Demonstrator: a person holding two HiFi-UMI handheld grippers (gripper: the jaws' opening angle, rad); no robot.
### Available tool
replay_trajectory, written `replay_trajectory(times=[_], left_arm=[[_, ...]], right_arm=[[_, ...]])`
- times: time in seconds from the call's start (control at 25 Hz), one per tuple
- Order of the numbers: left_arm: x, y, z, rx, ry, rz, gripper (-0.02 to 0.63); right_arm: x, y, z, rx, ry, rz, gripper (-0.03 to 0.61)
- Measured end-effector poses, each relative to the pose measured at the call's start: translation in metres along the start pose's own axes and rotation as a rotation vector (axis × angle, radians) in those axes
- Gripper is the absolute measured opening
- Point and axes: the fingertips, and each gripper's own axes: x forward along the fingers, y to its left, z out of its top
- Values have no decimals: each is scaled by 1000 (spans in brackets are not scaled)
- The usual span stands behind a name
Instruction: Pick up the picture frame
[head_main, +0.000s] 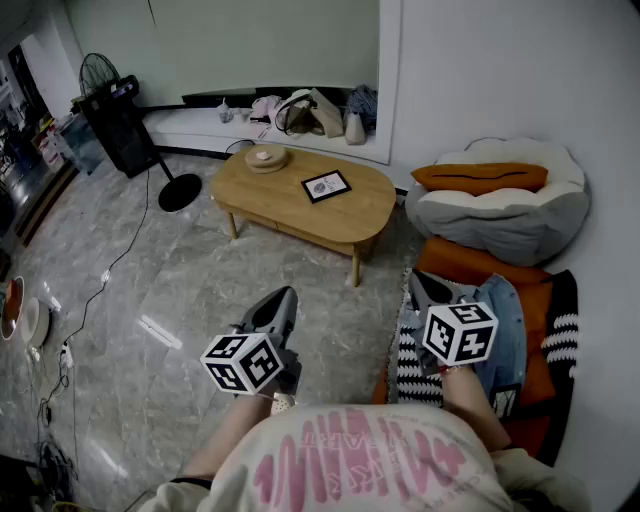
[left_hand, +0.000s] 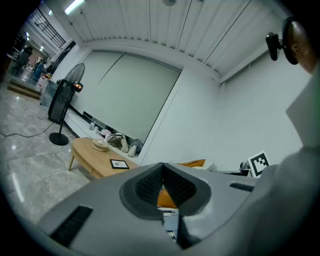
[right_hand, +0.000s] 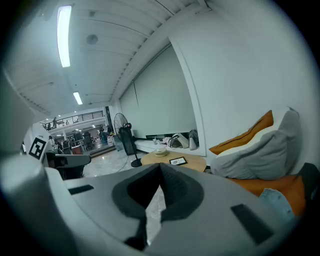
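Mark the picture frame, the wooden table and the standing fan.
picture frame (head_main: 326, 186), head view, centre of its picture.
wooden table (head_main: 366, 210), head view, bare top right of the frame.
standing fan (head_main: 98, 71), head view, its round cage.

Grey left gripper (head_main: 285, 296), grey right gripper (head_main: 419, 281), and a white shirt (head_main: 360, 455) with pink print.
Each smooth grey shell shows dark slots and carries a white cube (head_main: 242, 362) printed with black square markers; black ribbed pads (left_hand: 149, 186) line the jaws.
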Motion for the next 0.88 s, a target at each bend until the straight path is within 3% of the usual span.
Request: replay_trajectory(times=[0.48, 0.88], left_arm=[[8, 10, 1, -6, 10, -1, 3], [45, 55, 12, -34, 48, 3, 3]], right_arm=[[13, -4, -2, 0, 11, -11, 5], [62, -15, -2, 18, 69, -57, 5]])
